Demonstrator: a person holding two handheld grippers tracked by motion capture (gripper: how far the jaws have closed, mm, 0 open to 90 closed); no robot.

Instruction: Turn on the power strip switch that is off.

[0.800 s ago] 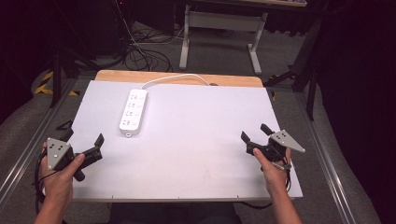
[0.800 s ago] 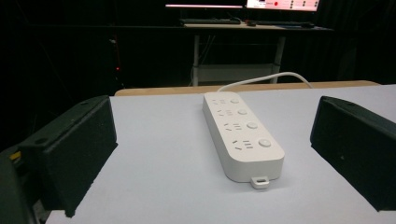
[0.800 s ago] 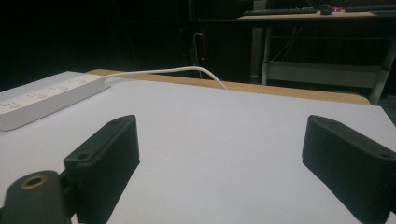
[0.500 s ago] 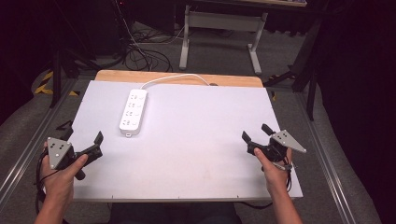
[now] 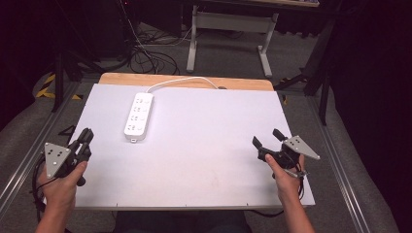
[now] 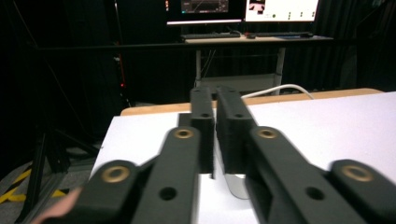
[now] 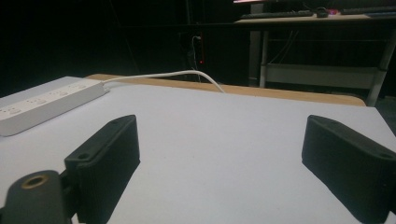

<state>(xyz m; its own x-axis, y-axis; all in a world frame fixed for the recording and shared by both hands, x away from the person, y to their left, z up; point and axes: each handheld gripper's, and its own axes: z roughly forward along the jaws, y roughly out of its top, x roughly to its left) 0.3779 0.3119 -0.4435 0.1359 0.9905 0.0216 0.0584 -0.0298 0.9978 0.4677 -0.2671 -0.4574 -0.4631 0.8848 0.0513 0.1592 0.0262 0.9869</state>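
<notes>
The power strip (image 5: 139, 117) lies flat on the far left part of the white table (image 5: 204, 145), its long axis running away from the person and its cord (image 5: 184, 80) leaving over the far edge. The left gripper (image 5: 85, 141), jaws pressed together on nothing, sits at the near left edge, with the strip ahead and a little to its right. It is clearly nearer than the right gripper (image 5: 268, 141), which rests with jaws spread wide and empty, well apart from the strip.

A white power strip (image 5: 138, 116) lies on the white desk (image 5: 209, 141) toward its far left, its white cord (image 5: 184, 80) curving over the wooden far edge, dark cables (image 5: 145, 58) tangling on the floor beyond.
</notes>
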